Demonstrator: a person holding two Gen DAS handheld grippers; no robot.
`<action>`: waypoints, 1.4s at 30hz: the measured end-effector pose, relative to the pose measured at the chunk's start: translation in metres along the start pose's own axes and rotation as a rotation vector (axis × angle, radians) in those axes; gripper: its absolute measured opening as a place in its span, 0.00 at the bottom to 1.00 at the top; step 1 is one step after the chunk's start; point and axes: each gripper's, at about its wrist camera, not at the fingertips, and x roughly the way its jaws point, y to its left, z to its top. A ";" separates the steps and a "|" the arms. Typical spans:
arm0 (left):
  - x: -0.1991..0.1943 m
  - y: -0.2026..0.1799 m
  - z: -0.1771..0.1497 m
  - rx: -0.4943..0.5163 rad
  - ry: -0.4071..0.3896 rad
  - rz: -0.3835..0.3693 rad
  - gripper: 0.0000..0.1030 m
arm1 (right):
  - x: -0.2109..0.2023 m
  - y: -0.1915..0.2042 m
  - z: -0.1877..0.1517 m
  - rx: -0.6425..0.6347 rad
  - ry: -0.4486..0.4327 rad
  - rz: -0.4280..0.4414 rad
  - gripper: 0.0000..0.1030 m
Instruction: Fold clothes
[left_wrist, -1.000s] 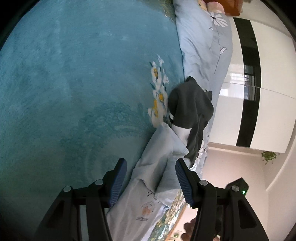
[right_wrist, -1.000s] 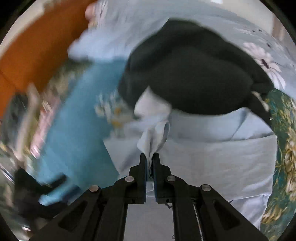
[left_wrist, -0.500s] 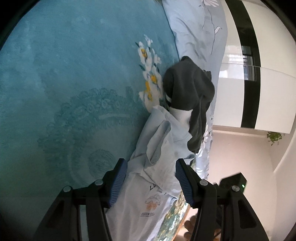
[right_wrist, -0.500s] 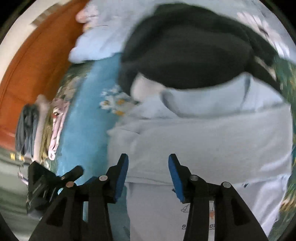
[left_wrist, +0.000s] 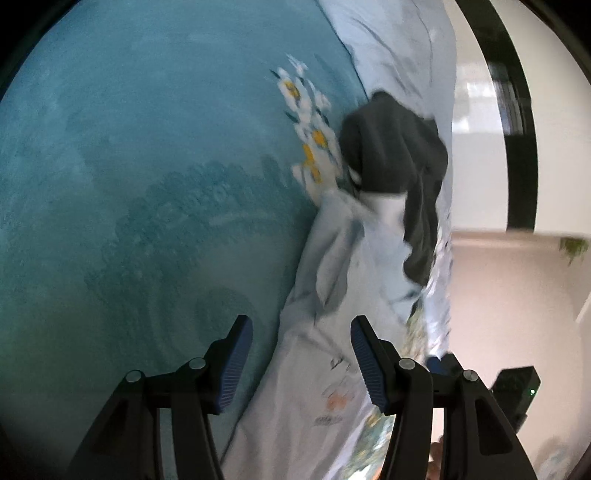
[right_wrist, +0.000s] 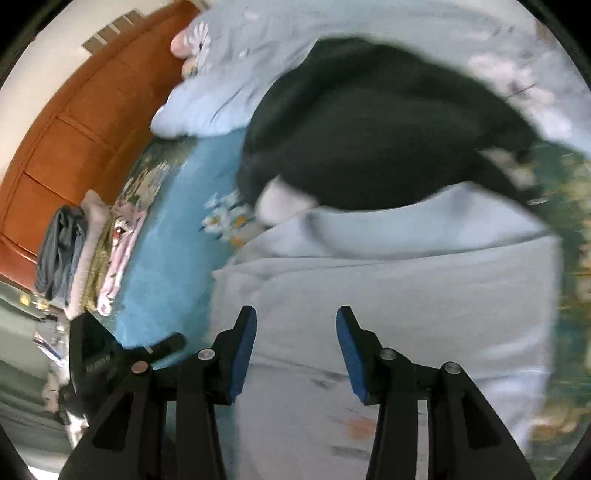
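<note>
A pale blue T-shirt (left_wrist: 332, 350) with a small printed motif lies on the teal blanket (left_wrist: 147, 166), partly folded, with a sleeve flap lying on top. A dark grey garment (left_wrist: 395, 158) is heaped at its far end. My left gripper (left_wrist: 301, 354) hovers open over the shirt's left edge, and its pads touch nothing. In the right wrist view the shirt (right_wrist: 388, 288) fills the lower middle and the dark garment (right_wrist: 369, 140) lies beyond it. My right gripper (right_wrist: 295, 347) stands open above the shirt with nothing between its fingers.
A stack of folded clothes (right_wrist: 85, 258) sits at the blanket's far left by an orange-brown wooden panel (right_wrist: 74, 122). A pale floral duvet (right_wrist: 229, 74) is bunched behind the dark garment. The bed's edge and a white-and-black wardrobe (left_wrist: 487, 129) lie to the right.
My right gripper, shut on a pinched fold of the shirt a second ago, has let it go, opened and drawn back. The fold now lies flat. The left gripper stays open and has shifted slightly.
</note>
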 end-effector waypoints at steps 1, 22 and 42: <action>0.002 -0.004 -0.004 0.032 0.023 0.036 0.58 | -0.013 -0.016 -0.009 0.017 -0.009 -0.024 0.45; 0.051 -0.014 -0.126 0.168 0.427 0.438 0.62 | -0.088 -0.191 -0.246 0.452 0.048 -0.092 0.45; 0.027 -0.033 -0.135 0.196 0.352 0.167 0.10 | -0.104 -0.176 -0.251 0.467 0.014 0.151 0.06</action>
